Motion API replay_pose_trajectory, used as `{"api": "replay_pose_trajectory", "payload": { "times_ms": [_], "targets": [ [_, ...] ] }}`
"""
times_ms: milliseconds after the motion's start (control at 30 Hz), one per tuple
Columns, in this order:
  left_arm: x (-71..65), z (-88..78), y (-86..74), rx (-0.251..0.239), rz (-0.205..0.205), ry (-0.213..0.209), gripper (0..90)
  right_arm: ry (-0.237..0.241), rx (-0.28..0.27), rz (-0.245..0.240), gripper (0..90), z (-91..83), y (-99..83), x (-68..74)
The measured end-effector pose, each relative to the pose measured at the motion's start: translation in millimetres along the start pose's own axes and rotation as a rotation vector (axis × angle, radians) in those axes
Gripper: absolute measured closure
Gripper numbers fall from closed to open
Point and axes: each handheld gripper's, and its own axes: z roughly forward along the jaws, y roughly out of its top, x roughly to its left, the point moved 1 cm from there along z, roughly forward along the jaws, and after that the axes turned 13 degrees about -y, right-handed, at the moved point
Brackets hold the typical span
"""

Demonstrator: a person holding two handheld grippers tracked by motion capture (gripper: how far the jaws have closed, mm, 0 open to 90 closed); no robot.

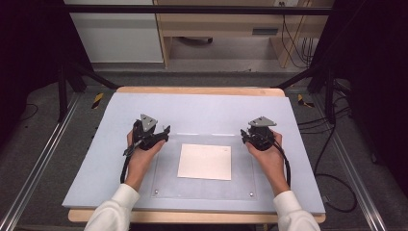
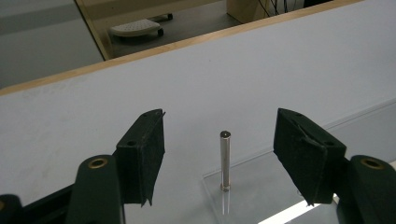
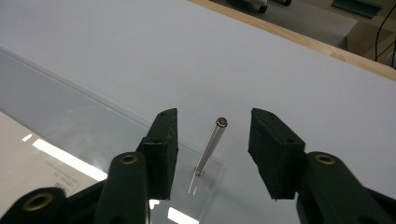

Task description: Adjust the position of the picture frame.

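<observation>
A clear acrylic plate (image 1: 163,185) lies on the pale grey table mat (image 1: 202,108), with a white paper sheet (image 1: 205,161) under or on its middle. Thin metal pins stand upright at the plate's far corners. My left gripper (image 1: 161,131) is held at the far left corner, open, its jaws either side of a pin (image 2: 224,160) without touching it. My right gripper (image 1: 246,134) is at the far right corner, also open, its jaws flanking the other pin (image 3: 211,147). The plate's corner (image 2: 252,186) shows below the left pin.
Two small fasteners (image 1: 156,192) (image 1: 250,194) sit at the plate's near corners. The wooden table edge (image 1: 197,90) runs along the far side. Beyond it is a floor with cables (image 1: 293,43) and a wooden desk (image 1: 226,24). Metal rails (image 1: 36,168) flank the table.
</observation>
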Motion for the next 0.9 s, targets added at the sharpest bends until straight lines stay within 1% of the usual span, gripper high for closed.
{"api": "replay_pose_trajectory", "payload": {
  "times_ms": [33,67,100,167,233,300,333,367,433,500,567,633,667,700,733,767,833,900],
  "targets": [
    [0.6,0.4,-1.1,-0.002,-0.005,-0.005,39.2,-0.002,0.003,0.0,57.3,1.4,-0.3,-0.4],
    [0.8,1.2,-2.0,-0.001,-0.003,-0.007,41.3,0.002,0.002,0.003,59.8,2.6,-0.6,-0.5],
    [0.5,2.3,-2.6,0.003,0.001,-0.007,42.1,0.014,0.004,0.01,62.8,3.4,-0.9,0.2],
    [0.2,3.7,-3.0,0.003,0.0,-0.011,45.9,0.017,0.006,0.007,65.5,5.5,-1.8,1.6],
    [-0.4,5.3,-3.4,-0.003,-0.004,-0.009,46.6,0.018,0.0,0.01,69.2,6.5,-2.0,1.7],
    [-0.6,6.7,-4.1,0.009,0.001,-0.005,48.5,0.025,-0.004,0.023,72.7,6.5,-1.1,2.0],
    [-0.6,7.9,-4.6,0.008,0.0,0.0,49.8,0.021,-0.007,0.019,73.9,6.4,-0.8,2.1],
    [-0.5,8.8,-5.1,0.015,0.0,0.003,52.6,0.02,-0.009,0.016,74.8,6.3,-0.2,1.8],
    [0.1,9.8,-5.6,0.017,-0.011,-0.002,54.7,0.015,-0.006,0.017,76.8,6.4,0.7,2.1],
    [0.7,11.0,-5.9,0.012,-0.013,-0.001,57.2,0.015,-0.006,0.027,78.1,6.8,0.9,1.7],
    [1.7,12.7,-6.4,0.021,-0.022,0.001,60.7,0.013,-0.005,0.034,79.2,7.2,1.1,1.8],
    [2.3,14.9,-7.2,0.022,-0.032,-0.019,64.8,0.013,-0.001,0.038,79.4,7.5,1.5,1.7],
    [2.3,16.7,-7.9,0.031,-0.03,-0.026,70.0,0.013,0.001,0.046,80.0,7.8,1.9,2.0],
    [2.4,18.8,-8.9,0.041,-0.032,-0.028,70.0,0.013,0.001,0.046,80.0,7.8,1.9,2.0],
    [3.0,20.3,-9.9,0.049,-0.04,-0.034,73.0,0.014,0.001,0.044,80.4,8.2,1.9,1.8],
    [3.8,21.5,-10.7,0.053,-0.048,-0.041,78.1,0.013,0.001,0.046,81.2,8.4,2.0,1.9],
    [5.1,21.7,-11.3,0.048,-0.06,-0.049,83.9,0.011,0.002,0.048,83.0,8.9,2.3,1.0],
    [5.7,21.5,-11.0,0.048,-0.07,-0.055,84.4,0.011,0.005,0.054,84.3,9.2,2.4,0.7]
  ]
}}
